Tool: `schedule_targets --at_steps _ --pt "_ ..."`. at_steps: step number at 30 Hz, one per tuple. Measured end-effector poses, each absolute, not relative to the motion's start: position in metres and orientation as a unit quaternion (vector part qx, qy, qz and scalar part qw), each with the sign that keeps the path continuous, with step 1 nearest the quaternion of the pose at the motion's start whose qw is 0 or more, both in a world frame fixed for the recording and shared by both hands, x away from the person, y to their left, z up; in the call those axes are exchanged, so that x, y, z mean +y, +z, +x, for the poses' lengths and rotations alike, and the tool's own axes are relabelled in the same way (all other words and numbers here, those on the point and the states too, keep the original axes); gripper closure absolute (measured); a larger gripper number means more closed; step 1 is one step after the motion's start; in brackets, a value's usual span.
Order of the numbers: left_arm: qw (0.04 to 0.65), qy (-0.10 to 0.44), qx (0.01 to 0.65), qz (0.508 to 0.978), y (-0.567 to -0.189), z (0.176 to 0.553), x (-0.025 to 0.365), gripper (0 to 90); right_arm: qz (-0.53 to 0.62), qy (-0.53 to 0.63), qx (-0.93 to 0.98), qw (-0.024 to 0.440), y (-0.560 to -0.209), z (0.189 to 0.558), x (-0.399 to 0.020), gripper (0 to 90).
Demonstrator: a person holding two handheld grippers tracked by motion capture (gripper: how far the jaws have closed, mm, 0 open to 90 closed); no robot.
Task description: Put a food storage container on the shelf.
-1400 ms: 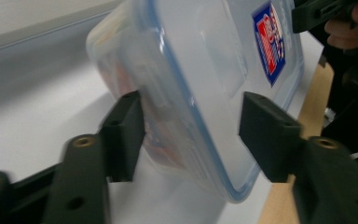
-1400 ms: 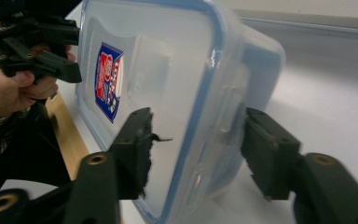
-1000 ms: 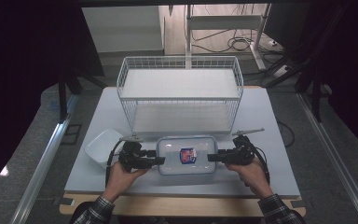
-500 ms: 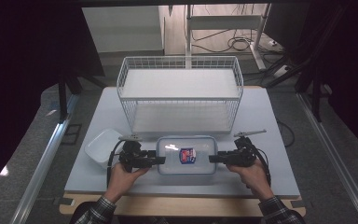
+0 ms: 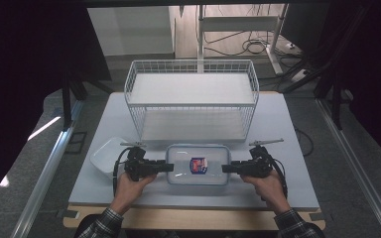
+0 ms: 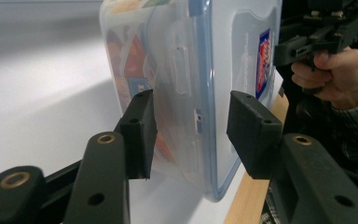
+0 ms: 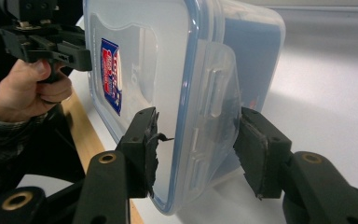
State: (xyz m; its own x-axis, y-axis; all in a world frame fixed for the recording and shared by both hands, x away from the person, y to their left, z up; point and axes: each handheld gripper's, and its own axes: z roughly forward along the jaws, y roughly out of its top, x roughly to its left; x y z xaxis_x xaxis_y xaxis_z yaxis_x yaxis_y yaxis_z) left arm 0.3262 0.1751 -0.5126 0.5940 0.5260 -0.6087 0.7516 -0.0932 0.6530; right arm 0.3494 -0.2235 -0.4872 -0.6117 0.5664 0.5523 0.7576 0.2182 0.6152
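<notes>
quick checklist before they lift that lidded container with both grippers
1. Left gripper straddles the container end: ok. Its jaws have just been closing, with the side latch between them.
2. Left pads pressing on it: not ok, a gap shows at the lid-side pad.
3. Right gripper on the opposite end: ok, jaws just been closing around the latch flap.
4. Right pads in firm contact: cannot tell.
5. Lid seated on the container: ok at both ends.
6. Path to the wire basket: ok. The white tray lies off to the left.
</notes>
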Motion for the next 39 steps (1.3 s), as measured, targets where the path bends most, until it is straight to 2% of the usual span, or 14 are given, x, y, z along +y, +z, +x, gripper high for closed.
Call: schedule_targets --at_steps 7,20,39 --pt "0.521 -0.090 0.451 0.719 -0.508 0.324 0.175 52.3 -0.437 -0.463 -0.768 0.077 -0.481 0.345 -0.217 50.8" --pt "0.536 -0.040 0.435 0.722 -0.464 0.326 0.178 52.2 -0.415 -0.501 -0.758 0.042 -0.448 0.348 -0.213 50.3" --pt "0.560 0.013 0.413 0.718 -0.385 0.346 0.189 52.1 -0.379 -0.541 -0.751 0.003 -0.375 0.376 -0.201 50.1"
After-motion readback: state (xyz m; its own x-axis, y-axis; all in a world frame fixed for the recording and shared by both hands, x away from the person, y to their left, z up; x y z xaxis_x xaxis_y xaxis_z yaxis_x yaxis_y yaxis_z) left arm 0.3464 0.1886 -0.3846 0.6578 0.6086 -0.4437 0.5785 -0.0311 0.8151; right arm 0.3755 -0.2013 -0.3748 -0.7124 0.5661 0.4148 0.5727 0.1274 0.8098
